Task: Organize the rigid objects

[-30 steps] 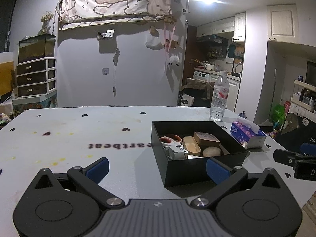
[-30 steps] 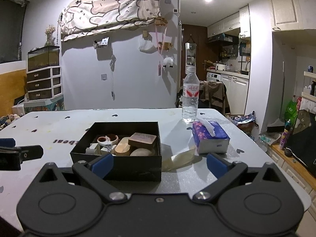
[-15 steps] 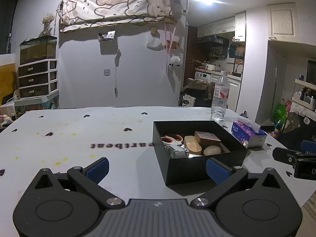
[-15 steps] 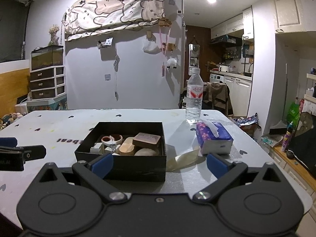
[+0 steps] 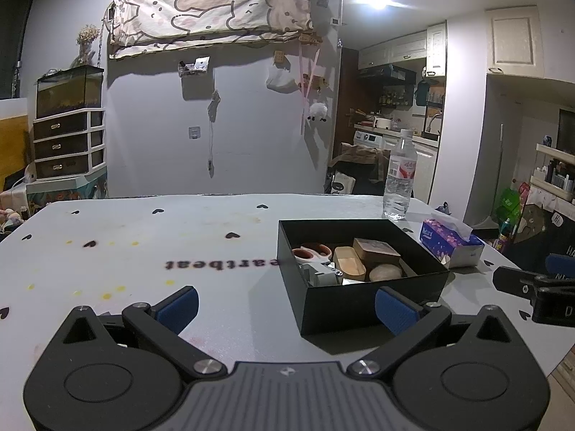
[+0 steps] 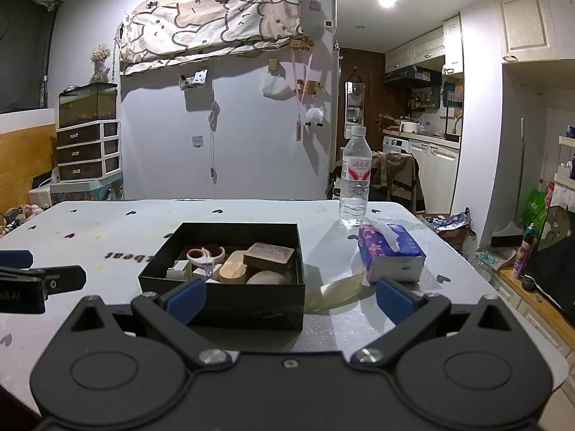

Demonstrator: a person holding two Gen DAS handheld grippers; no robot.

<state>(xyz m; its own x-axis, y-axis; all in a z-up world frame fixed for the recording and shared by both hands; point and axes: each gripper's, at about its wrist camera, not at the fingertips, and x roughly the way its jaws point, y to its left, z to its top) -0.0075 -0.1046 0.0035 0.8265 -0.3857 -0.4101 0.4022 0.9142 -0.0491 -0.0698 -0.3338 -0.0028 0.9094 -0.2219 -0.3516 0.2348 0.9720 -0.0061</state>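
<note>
A black open box stands on the white table; it also shows in the right wrist view. Inside lie scissors with orange-white handles, a brown block, a wooden piece, a pale round stone and white pieces. My left gripper is open and empty, at the box's near left. My right gripper is open and empty, in front of the box. Each gripper's fingers show at the edge of the other's view.
A purple tissue box and a water bottle stand right of and behind the black box. A crumpled pale strip lies between box and tissues. The table's right edge drops to a cluttered floor. The word "heartbeat" is printed on the table.
The right wrist view has shifted slightly, so the box and bottle sit further right in it. The left wrist view has barely changed. Both grippers stay open.
</note>
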